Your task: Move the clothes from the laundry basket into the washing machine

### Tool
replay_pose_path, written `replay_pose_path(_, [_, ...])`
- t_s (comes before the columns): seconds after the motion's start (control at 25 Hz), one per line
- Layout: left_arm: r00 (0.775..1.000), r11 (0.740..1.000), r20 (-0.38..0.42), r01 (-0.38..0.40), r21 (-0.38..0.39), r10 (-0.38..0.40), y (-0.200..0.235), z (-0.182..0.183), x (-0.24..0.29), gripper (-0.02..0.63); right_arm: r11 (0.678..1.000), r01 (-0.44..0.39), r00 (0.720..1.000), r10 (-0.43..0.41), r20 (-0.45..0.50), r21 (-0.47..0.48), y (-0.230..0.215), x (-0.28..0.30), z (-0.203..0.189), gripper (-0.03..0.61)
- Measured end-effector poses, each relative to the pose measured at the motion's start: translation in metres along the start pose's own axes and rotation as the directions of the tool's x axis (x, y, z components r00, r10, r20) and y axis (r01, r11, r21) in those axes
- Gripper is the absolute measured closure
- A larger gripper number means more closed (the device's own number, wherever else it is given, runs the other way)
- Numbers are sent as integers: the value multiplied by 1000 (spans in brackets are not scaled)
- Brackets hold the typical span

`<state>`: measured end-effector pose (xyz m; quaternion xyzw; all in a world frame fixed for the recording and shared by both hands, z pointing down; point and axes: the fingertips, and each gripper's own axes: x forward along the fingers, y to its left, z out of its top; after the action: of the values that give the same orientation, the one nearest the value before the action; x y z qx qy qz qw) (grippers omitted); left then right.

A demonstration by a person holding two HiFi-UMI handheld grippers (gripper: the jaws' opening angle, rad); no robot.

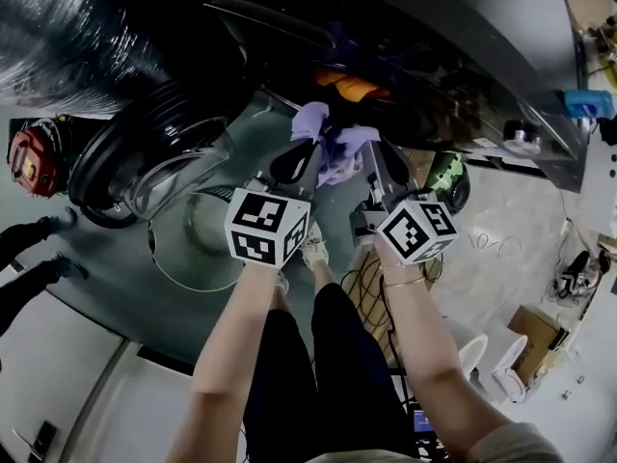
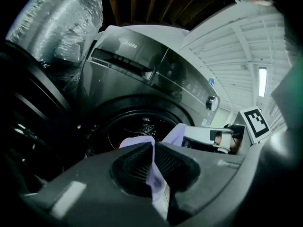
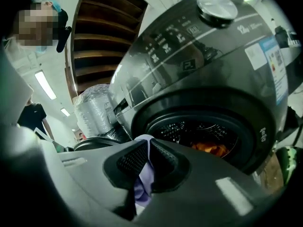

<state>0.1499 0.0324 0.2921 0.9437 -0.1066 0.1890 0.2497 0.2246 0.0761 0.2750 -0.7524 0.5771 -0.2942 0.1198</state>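
A lavender garment (image 1: 333,143) hangs bunched between both grippers just in front of the washing machine's open drum (image 1: 362,85). My left gripper (image 1: 307,145) is shut on one part of the lavender garment (image 2: 152,171). My right gripper (image 1: 378,152) is shut on another part of that lavender garment (image 3: 144,181). An orange item (image 3: 210,148) lies inside the drum (image 3: 199,131). The drum opening (image 2: 137,129) shows dark beyond the left jaws. The laundry basket is not in view.
The round glass washer door (image 1: 159,157) stands swung open at the left. A wrapped silver duct (image 2: 57,22) rises left of the machine. A person (image 3: 35,25) stands at the upper left of the right gripper view. Boxes and cables (image 1: 525,340) lie on the floor at right.
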Motion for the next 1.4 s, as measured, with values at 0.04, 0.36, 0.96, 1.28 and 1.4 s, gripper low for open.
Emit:
replay_pose_path(0.04, [1000,1000,1,0,-7,0,6,-3,11,594,1000,-2,1000,2,3,3,-6,9,-3,545])
replay_pose_path(0.36, [1000,1000,7,22,-1,-22,44,-33,96,594,1000,17,999,-18,42,21,-60,70,-34,545])
replay_pose_path(0.96, [1000,999,25,-13,34,13,117,-66,192,549,990,144,977,-141,162,-7,-174,171,-32,546])
replay_pose_path(1.28, [1000,999,-14,-24,22,24,122,-87,184,542,968,249,967,-248,52,-14,-203,186,-55,453])
replay_pose_path(1.4, [999,1000,-32,-26,9,26,124,-98,178,541,955,296,954,-296,-41,-1,-211,182,-79,233])
